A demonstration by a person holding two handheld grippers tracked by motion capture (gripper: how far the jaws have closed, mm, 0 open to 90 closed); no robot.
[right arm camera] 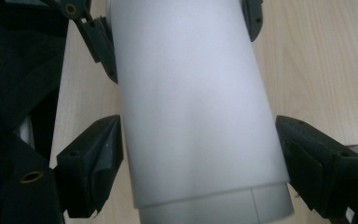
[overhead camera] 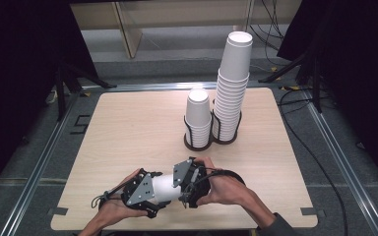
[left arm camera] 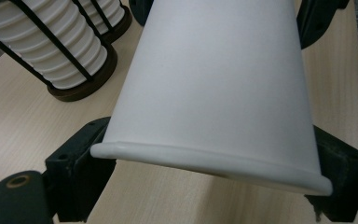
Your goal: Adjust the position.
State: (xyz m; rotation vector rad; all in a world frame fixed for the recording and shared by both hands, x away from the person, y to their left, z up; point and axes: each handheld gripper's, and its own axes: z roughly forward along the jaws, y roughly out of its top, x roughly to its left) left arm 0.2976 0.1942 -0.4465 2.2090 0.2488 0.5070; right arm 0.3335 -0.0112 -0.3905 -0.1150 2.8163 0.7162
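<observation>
Wooden table (overhead camera: 128, 128) bears two, seemingly wire-framed, cup stacks (overhead camera: 226, 93).

Two cup stacks (overhead camera: 229, 88); two grippers (overhead camera: 170, 189); one held cup (overhead camera: 166, 188).

Held white paper cup (left arm camera: 214, 88) between both black jaws of left gripper (left arm camera: 205, 161), rim nearest the fingers (left arm camera: 81, 154), pads pressing its sides. Caged cup stacks (left arm camera: 51, 46) beyond left finger.
</observation>
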